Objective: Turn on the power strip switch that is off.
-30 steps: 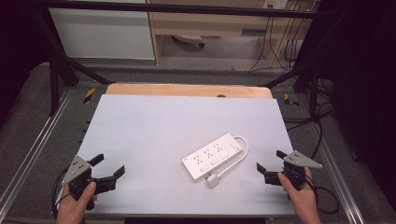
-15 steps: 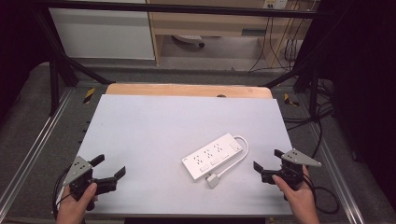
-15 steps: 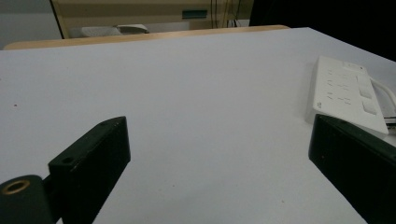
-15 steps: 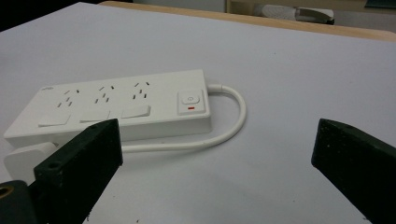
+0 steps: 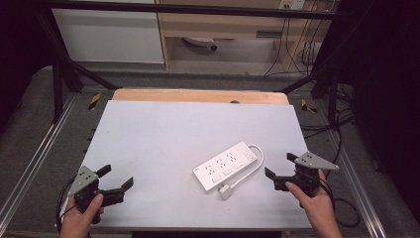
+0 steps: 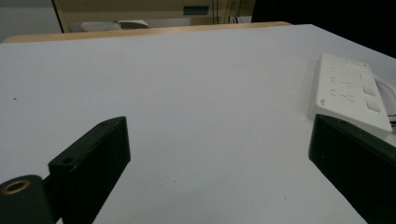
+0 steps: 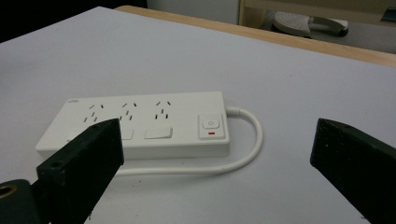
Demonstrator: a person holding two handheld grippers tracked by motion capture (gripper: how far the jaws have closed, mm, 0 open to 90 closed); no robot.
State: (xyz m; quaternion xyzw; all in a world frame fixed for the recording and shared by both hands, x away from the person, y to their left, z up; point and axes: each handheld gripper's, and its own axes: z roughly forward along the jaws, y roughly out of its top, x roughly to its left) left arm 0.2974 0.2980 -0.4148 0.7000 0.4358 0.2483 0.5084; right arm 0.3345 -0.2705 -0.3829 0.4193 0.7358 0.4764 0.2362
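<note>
A white power strip [image 5: 227, 166] lies at an angle on the pale table top [image 5: 173, 134], right of centre. Its white cable [image 5: 257, 161] loops round to a plug [image 5: 226, 192] near the front edge. My right gripper [image 5: 278, 165] is open, held low just right of the strip with nothing between its jaws. In the right gripper view the strip [image 7: 140, 121] and its red-marked switch [image 7: 210, 127] lie just beyond the open gripper [image 7: 218, 125]. My left gripper [image 5: 117, 176] is open at the front left corner. The strip [image 6: 348, 91] lies to the right of this gripper [image 6: 217, 126].
A wooden edge [image 5: 198, 95] runs along the far side of the table. Metal rails [image 5: 34, 163] flank both sides. Cupboards and hanging cables [image 5: 297, 44] stand beyond the table. A hand holds each gripper at the front edge.
The right gripper has drifted slightly left, toward the power strip. The left gripper has barely moved. Both stay open.
</note>
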